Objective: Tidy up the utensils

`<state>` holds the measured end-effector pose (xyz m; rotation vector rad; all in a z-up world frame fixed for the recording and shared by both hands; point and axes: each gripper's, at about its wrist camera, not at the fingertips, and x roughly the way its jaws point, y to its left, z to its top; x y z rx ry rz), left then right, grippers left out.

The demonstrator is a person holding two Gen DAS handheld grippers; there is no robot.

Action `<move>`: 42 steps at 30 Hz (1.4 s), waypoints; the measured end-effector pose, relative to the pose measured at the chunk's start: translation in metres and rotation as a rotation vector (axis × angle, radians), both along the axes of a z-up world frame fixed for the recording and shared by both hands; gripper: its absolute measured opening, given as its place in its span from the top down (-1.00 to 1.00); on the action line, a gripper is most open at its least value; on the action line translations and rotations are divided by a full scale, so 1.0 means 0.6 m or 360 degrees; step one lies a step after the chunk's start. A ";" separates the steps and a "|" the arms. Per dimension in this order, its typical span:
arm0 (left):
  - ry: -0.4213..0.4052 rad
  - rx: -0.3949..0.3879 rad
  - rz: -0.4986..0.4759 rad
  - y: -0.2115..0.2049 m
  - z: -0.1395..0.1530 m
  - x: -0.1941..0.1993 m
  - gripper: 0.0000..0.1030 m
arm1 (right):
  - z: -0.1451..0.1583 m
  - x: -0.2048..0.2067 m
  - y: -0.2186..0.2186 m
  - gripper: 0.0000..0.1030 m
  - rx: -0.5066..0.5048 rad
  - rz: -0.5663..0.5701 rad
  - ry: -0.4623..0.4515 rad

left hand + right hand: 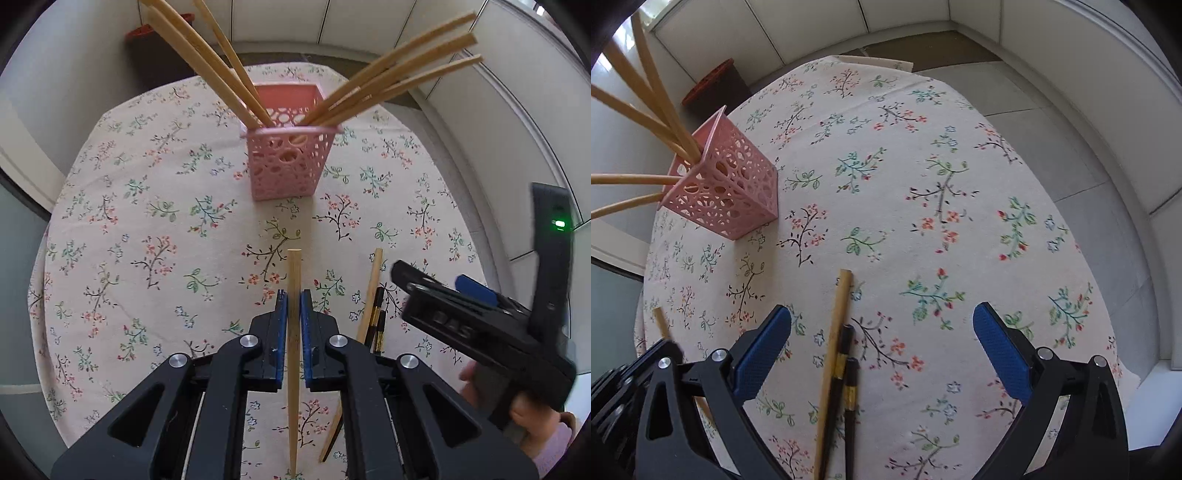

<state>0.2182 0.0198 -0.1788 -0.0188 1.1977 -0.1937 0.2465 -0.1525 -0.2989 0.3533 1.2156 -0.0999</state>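
left tool (294, 301) gripping bamboo chopstick (294, 280) above table (147, 221) | right tool (882, 321) gaping over loose chopsticks (838, 362) | advice: keeping stick upright, aiming into pink basket (284, 166)

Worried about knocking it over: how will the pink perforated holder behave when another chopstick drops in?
The pink holder looks like thin, light plastic. The bamboo chopsticks lean far past its rim, so it may be top-heavy. On the floral cloth it could tip or slide if bumped.
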 end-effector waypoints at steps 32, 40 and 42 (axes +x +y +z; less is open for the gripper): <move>-0.0401 -0.0186 -0.0035 0.025 0.117 -0.128 0.87 | 0.218 -0.198 0.008 0.82 0.0265 0.0395 -0.0766; -0.0455 -0.0202 -0.0046 0.016 0.131 -0.141 0.87 | 0.119 -0.103 -0.051 0.17 0.0427 0.0092 -0.0129; -0.0472 -0.0210 -0.0064 0.012 0.134 -0.141 0.87 | 0.084 -0.064 -0.040 0.14 0.0411 0.0041 -0.0001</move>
